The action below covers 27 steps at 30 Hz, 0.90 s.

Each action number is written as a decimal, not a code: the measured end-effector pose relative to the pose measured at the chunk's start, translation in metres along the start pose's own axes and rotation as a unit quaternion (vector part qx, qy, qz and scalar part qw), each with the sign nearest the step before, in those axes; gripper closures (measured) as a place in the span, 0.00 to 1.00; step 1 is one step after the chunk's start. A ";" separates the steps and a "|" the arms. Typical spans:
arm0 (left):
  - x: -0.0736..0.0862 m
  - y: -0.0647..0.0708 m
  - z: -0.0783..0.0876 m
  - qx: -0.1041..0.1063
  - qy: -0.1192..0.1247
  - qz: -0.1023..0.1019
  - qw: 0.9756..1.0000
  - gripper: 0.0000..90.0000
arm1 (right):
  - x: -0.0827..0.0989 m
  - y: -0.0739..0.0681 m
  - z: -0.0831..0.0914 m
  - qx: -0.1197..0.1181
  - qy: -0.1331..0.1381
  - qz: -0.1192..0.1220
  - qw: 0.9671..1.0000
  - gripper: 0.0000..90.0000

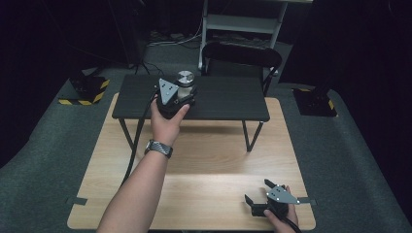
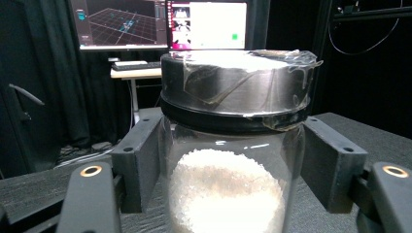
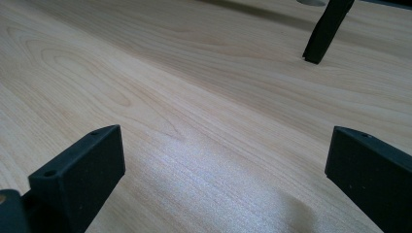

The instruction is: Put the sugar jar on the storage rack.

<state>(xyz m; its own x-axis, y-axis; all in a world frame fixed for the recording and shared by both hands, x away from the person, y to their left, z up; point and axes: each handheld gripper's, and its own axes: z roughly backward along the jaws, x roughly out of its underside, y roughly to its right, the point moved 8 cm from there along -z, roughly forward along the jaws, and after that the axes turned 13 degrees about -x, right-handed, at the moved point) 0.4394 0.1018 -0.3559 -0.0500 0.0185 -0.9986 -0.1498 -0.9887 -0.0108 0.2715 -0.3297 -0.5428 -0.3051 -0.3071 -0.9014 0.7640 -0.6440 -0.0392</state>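
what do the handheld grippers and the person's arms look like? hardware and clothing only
Both grippers are black with blocky two-jaw fingers; the left gripper and right gripper each carry a grey triangular plate. Brass-ringed holes show near the left's jaws. Black cables trail from each. Forearms bare; a dark-banded wristwatch on the left.

no readable text or labels

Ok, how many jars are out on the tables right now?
1. The jar stands on the small black table, between the jaws of the left gripper. None on the wooden table near the right gripper.
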 end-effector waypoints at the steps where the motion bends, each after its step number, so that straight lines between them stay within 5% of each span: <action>1: 0.000 0.000 0.000 0.000 0.000 0.000 1.000 0.34 | 0.000 0.000 0.000 0.000 0.000 0.000 1.000 0.00; 14: -0.001 -0.001 -0.001 0.001 -0.003 -0.003 1.000 0.33 | 0.000 0.000 0.000 0.000 0.000 0.000 1.000 0.00; 19: -0.001 -0.002 0.001 -0.013 -0.011 0.010 1.000 0.06 | 0.000 0.000 0.000 0.000 0.000 0.000 1.000 0.00; 22: -0.002 -0.006 0.005 -0.001 -0.008 0.015 1.000 0.02 | 0.000 0.000 0.000 0.000 0.000 0.001 1.000 0.00; 27: -0.002 -0.011 0.015 0.025 0.011 -0.004 1.000 0.00 | 0.000 0.000 0.000 0.000 0.000 0.001 1.000 0.00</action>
<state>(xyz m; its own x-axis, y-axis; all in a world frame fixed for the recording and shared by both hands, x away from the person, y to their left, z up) 0.4260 0.1152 -0.3526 -0.0272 0.0235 -0.9994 -0.2000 -0.9796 -0.0176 0.2713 -0.3295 -0.5428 -0.3037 -0.3089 -0.9013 0.7645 -0.6435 -0.0371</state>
